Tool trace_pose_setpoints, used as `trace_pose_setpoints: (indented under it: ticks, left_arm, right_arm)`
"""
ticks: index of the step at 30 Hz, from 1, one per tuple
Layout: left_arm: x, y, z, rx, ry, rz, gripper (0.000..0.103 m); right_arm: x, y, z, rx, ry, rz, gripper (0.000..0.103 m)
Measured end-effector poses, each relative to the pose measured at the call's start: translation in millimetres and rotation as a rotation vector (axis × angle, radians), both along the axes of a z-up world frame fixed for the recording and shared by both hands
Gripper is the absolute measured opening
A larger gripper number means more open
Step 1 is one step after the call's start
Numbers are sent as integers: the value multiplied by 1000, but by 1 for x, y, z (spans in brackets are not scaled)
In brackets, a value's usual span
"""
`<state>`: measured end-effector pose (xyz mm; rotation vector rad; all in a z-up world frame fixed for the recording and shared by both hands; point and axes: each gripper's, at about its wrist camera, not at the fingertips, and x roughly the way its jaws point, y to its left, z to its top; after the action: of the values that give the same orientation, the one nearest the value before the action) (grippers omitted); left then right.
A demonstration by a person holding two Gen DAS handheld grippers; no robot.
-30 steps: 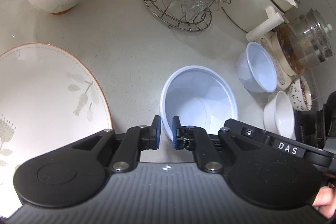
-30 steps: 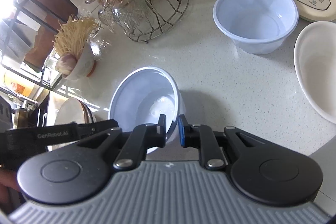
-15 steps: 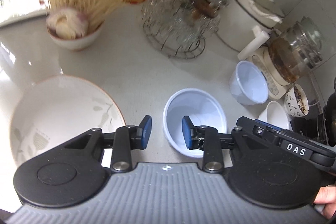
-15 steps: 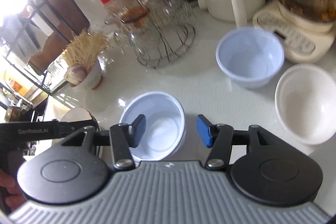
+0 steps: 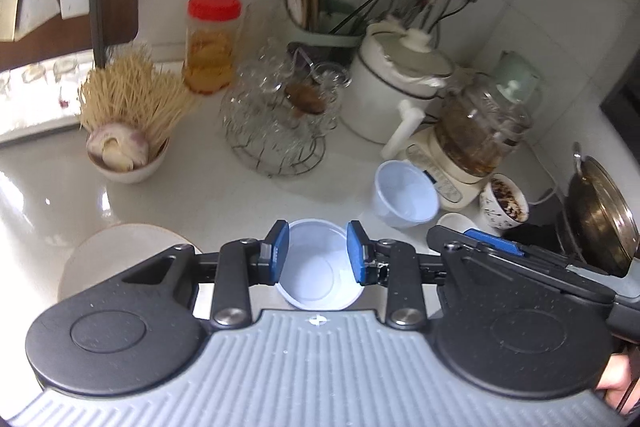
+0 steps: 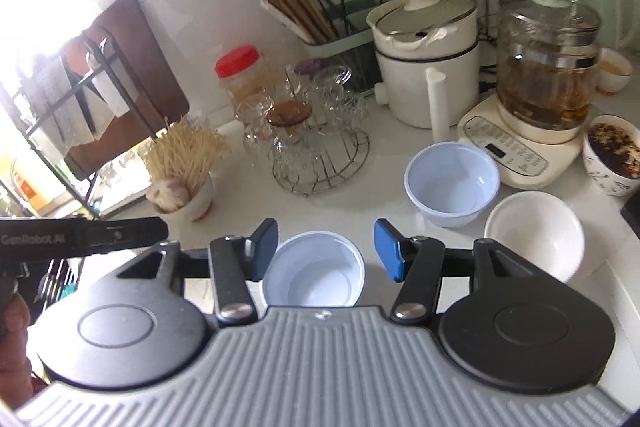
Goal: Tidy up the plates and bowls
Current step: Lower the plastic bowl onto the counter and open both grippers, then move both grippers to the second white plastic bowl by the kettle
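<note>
A smooth, round pale-blue plastic bowl (image 5: 318, 273) sits upright and empty on the glossy white tabletop (image 5: 224, 195), directly below and between the blue pads of the left tool (image 5: 318, 253), whose jaws are spread wide and hold nothing. The right tool (image 6: 326, 253) is likewise spread apart, gripping nothing, with the same bowl (image 6: 314, 277) under its gap. Ahead and right of the right tool stands a second pale-blue plastic bowl (image 6: 452, 183), empty, and just beside that a glazed white ceramic bowl (image 6: 534, 235), also empty. Left of the left tool lies a broad, shallow cream plate (image 5: 120, 255) with a thin brown rim. Farther ahead-left, a small ceramic bowl (image 5: 126, 163) holds garlic bulbs and a bristling bundle of thin dry noodles. A wire rack (image 6: 316, 155) carries cut-glass cups.
</note>
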<state>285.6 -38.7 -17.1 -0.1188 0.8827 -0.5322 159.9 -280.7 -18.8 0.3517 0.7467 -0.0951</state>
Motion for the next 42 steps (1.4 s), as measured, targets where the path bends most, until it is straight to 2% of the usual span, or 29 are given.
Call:
trace_pose_setpoints:
  ticks: [3, 12, 17, 25, 30, 42]
  left_arm:
    - [-11, 8, 6, -16, -15, -21, 36]
    - [-36, 28, 0, -13, -34, -93, 36]
    - [-41, 31, -5, -34, -38, -136, 36]
    - [-35, 11, -11, -55, -21, -209, 36]
    - [-24, -15, -19, -47, -9, -247, 36]
    - [36, -91, -45, -12, 67, -223, 36]
  right_arm:
    - [-14, 13, 8, 19, -9, -30, 57]
    - [-50, 53, 5, -18, 15, -55, 57]
    - [-62, 58, 7, -56, 6, -112, 57]
    - [-72, 39, 16, -80, 11, -219, 57]
    - [-72, 16, 9, -77, 35, -262, 57]
    - [-20, -62, -4, -59, 76, -270, 57]
